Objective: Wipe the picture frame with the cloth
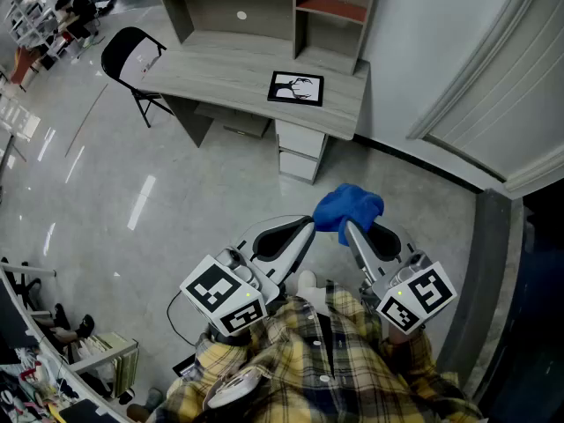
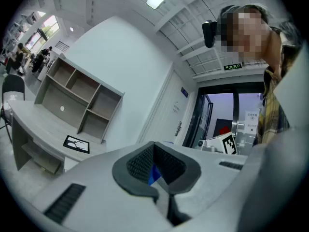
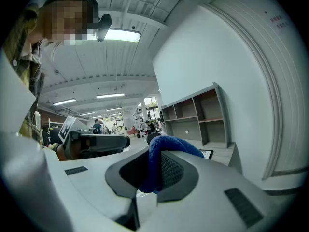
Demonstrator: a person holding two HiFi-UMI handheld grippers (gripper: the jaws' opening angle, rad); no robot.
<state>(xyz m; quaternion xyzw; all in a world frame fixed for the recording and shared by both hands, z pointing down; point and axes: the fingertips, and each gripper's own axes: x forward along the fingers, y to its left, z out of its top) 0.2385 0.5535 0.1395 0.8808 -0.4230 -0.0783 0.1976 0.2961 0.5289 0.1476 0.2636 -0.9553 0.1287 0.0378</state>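
The cloth [image 1: 349, 208] hides the jaws' tips of the right gripper [image 3: 153, 173].

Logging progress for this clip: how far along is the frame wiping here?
Done: the crumpled blue cloth is clamped in the right gripper. In hand: bringing it over, as it is held short of the desk; the left gripper is shut, empty. Left: all wiping; the black-edged picture frame lies flat on the grey desk, well ahead, untouched.
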